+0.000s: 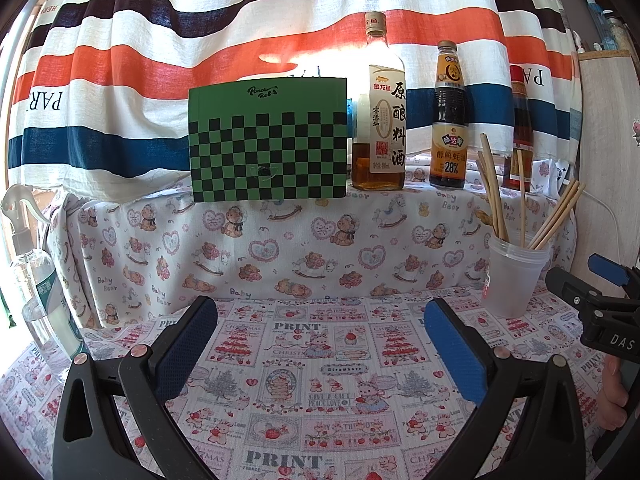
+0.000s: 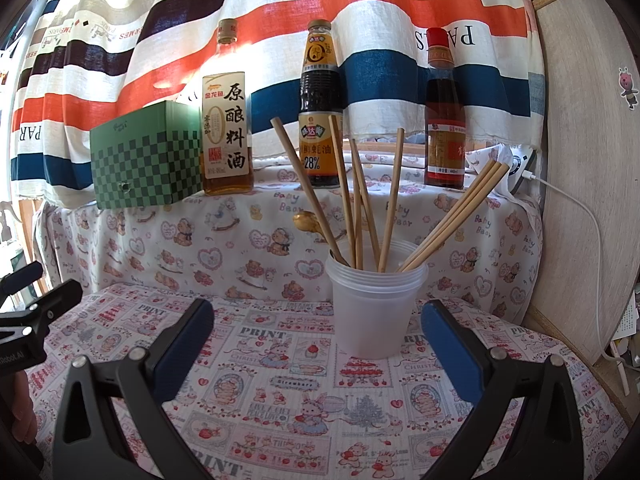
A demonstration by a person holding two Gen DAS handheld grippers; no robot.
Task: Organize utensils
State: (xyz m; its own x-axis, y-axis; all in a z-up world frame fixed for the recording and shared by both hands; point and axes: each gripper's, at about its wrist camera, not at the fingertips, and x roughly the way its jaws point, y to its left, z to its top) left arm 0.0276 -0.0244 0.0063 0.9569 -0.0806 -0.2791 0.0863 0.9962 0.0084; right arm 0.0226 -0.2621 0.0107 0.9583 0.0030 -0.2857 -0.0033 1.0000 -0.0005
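Wooden chopsticks stand tips-up in a plastic cup near the table's back right edge. Right gripper is spread wide and empty, the cup straight ahead of it. Left gripper, also spread and empty, is farther away.

Frosted translucent plastic cup holds matt wooden chopsticks on printed cloth tablecloth.

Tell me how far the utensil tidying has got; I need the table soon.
Looks nearly or fully done: the chopsticks and a gold spoon stand in the plastic cup, and no loose utensils show on the tablecloth. Nothing is in hand: the left tongs and right tongs are open and empty. Nothing visible remains, though the views may miss some.
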